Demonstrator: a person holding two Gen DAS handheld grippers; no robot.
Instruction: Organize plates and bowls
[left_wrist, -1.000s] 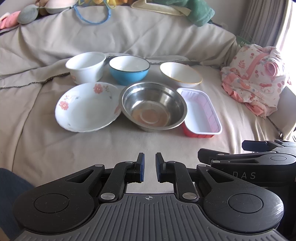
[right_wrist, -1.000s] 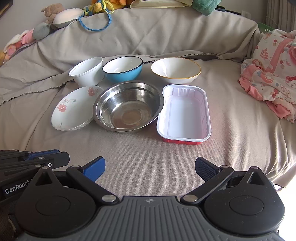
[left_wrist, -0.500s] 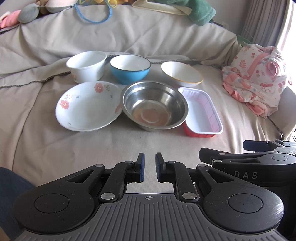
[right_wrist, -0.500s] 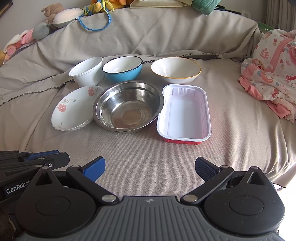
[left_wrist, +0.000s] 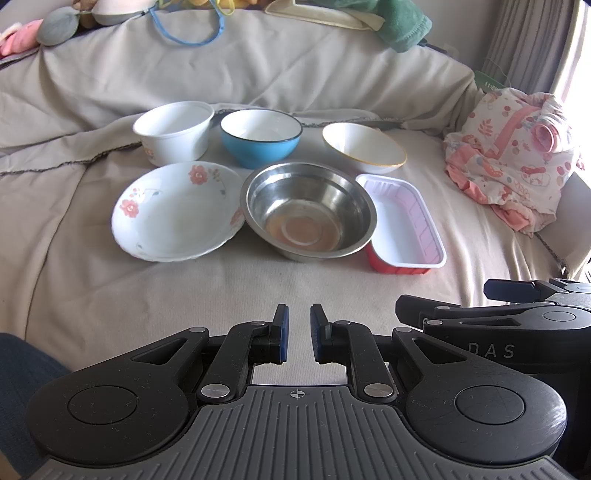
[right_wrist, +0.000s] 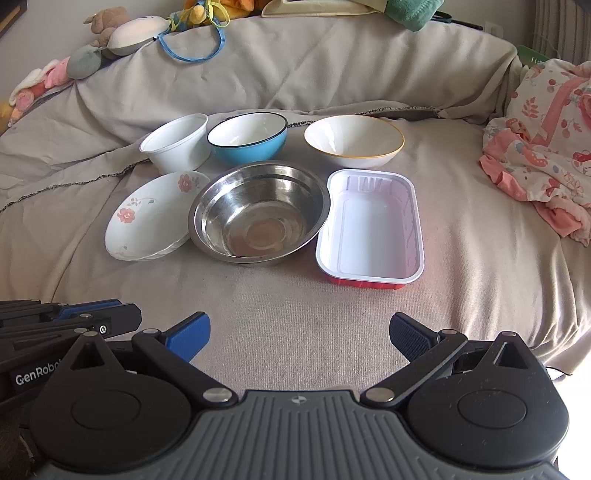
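Note:
Six dishes sit in two rows on a beige-covered couch seat (left_wrist: 110, 295). Back row: a white cup-shaped bowl (left_wrist: 173, 131), a blue bowl (left_wrist: 260, 136), a white bowl with a yellow rim (left_wrist: 364, 147). Front row: a flowered plate (left_wrist: 177, 210), a steel bowl (left_wrist: 308, 210), a white tray with red sides (left_wrist: 404, 225). My left gripper (left_wrist: 298, 330) hangs shut and empty in front of the steel bowl. My right gripper (right_wrist: 299, 332) stands wide open, empty, short of the steel bowl (right_wrist: 258, 214) and the tray (right_wrist: 371, 225).
A pink flowered cloth bundle (left_wrist: 513, 158) lies at the right of the seat. Soft toys (right_wrist: 122, 31) and a green cloth (left_wrist: 391, 22) rest along the couch back. Bare cover lies between the dishes and both grippers.

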